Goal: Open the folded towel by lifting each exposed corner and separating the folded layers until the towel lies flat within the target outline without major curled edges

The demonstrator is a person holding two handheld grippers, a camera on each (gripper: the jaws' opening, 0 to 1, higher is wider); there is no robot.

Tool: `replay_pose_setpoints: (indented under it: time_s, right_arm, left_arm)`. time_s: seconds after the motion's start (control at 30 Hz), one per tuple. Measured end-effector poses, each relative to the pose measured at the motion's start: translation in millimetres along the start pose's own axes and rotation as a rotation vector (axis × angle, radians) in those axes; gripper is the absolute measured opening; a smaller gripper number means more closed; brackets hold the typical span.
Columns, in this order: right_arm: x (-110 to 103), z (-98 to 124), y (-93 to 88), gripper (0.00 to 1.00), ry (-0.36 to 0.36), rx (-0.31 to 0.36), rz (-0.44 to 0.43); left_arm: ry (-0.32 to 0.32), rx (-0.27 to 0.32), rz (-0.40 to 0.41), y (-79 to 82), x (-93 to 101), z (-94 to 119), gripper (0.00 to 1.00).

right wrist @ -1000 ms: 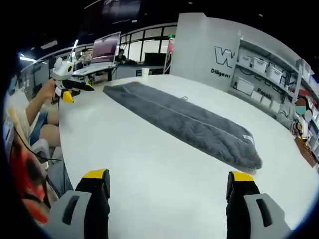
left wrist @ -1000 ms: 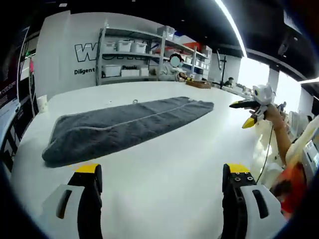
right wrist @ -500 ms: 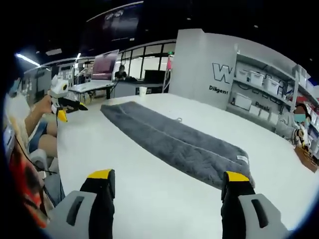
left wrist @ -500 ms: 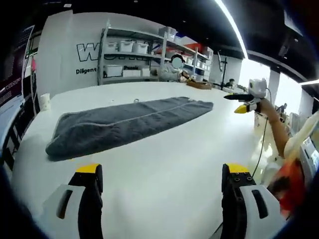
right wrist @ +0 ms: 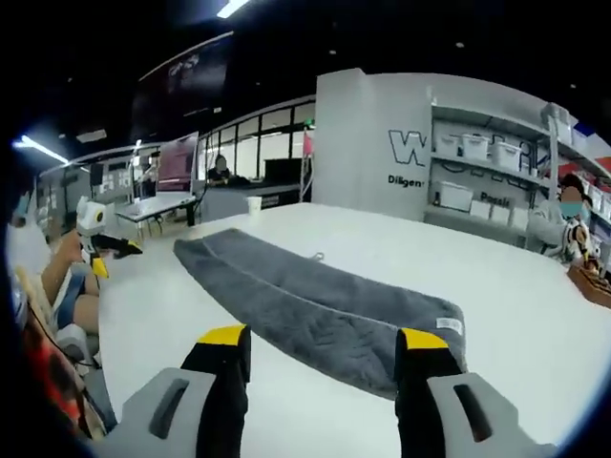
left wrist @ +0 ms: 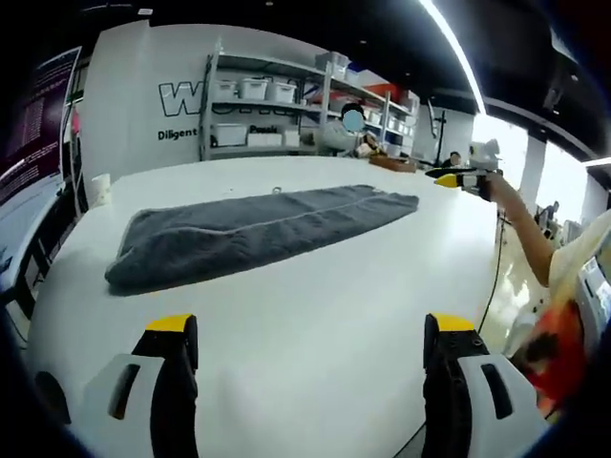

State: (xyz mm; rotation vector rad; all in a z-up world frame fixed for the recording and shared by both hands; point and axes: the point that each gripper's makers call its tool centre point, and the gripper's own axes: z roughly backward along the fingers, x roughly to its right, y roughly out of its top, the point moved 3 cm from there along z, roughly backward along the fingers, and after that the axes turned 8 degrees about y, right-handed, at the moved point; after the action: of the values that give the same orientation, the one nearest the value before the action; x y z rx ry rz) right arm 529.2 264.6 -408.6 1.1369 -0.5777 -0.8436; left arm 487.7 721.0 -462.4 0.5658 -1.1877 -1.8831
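A grey towel, folded into a long narrow strip, lies on the white table. In the left gripper view it lies well beyond my left gripper, which hangs open over bare table. My right gripper is small at the right, in a person's hand near the towel's far end. In the right gripper view, the right gripper is open, its jaws framing the near end of the towel, just above it. A white label marks that end's corner. The left gripper is far off to the left.
A paper cup stands near the table's far edge, also the cup. Shelves with white bins line the wall behind, with a person beside them. The holder's arm and orange sleeve reach along the table's right edge.
The right gripper has come down and forward to the towel's labelled end, and its jaws stand closer together. The left gripper's view has shifted only slightly. The towel has not moved.
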Motion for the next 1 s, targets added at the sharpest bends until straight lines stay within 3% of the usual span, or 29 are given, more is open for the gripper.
replay_pose_setpoints:
  time_s: [0.37, 0.47, 0.67, 0.8, 1.0]
  right_arm:
    - [45.7, -15.7, -1.5, 0.43, -0.078, -0.065, 0.009]
    - [69.6, -25.7, -1.8, 0.43, -0.112, -0.106, 0.019]
    - [109.3, -35.0, -22.4, 0.39, -0.193, -0.148, -0.04]
    - [118.3, -42.1, -44.3, 0.37, -0.224, -0.214, -0.056]
    - [129.7, -57.6, -60.6, 0.31, -0.228, -0.264, -0.077]
  left_arm:
    - [0.012, 0.003, 0.004, -4.2, -2.3, 4.4, 0.96]
    - [0.011, -0.001, 0.001, -6.0, -2.1, 4.3, 0.96]
    - [0.012, -0.006, 0.007, -10.6, -3.6, 5.5, 0.95]
    - [0.019, -0.013, 0.01, -12.4, -5.6, 6.5, 0.95]
    - [0.018, -0.01, 0.008, -9.4, -5.9, 6.4, 0.94]
